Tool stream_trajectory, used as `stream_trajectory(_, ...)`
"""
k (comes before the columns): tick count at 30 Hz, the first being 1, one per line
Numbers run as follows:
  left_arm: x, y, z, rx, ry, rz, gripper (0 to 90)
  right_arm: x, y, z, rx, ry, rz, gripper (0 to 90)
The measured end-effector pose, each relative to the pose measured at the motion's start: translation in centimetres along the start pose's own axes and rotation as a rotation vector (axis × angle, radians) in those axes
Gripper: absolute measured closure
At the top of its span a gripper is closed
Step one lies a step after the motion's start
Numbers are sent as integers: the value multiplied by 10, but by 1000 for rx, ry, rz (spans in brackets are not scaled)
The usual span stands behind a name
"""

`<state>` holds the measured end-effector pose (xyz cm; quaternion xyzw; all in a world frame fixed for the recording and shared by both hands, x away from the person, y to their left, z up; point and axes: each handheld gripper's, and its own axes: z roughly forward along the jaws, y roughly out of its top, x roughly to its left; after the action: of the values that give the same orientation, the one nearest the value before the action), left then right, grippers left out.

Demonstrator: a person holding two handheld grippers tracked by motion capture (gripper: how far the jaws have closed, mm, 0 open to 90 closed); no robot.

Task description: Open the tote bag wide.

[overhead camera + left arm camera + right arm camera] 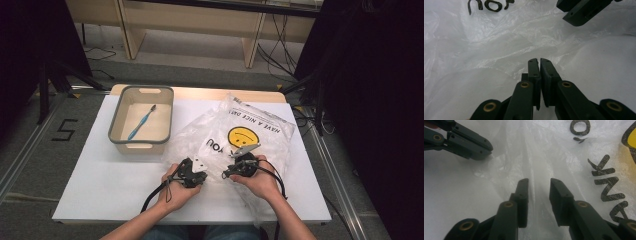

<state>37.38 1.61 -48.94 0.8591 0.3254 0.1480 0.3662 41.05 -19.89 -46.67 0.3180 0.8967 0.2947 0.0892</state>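
On table's near edge: my left gripper (198, 167) clamped on plastic bag (260, 132); right gripper (231, 171) jaws apart astride a fold.

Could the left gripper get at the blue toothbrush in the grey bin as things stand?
Probably yes, once freed: the toothbrush lies alone in the open-topped bin, nothing between. But the left gripper is shut at the plastic bag edge.

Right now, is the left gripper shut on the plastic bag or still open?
Shut on the plastic bag. In the left gripper view, the left gripper has its jaws nearly together with only a thin slit between them, pinching a ridge of the clear film.
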Motion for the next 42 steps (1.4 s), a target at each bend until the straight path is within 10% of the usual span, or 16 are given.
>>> stream_trajectory(25,0,-1,2,8,-1,6,892,1,0,-3,-15,-3,19,900)
stream_trajectory(42,-1,-1,2,10,8,13,894,-1,7,-28,-176,-81,59,900)
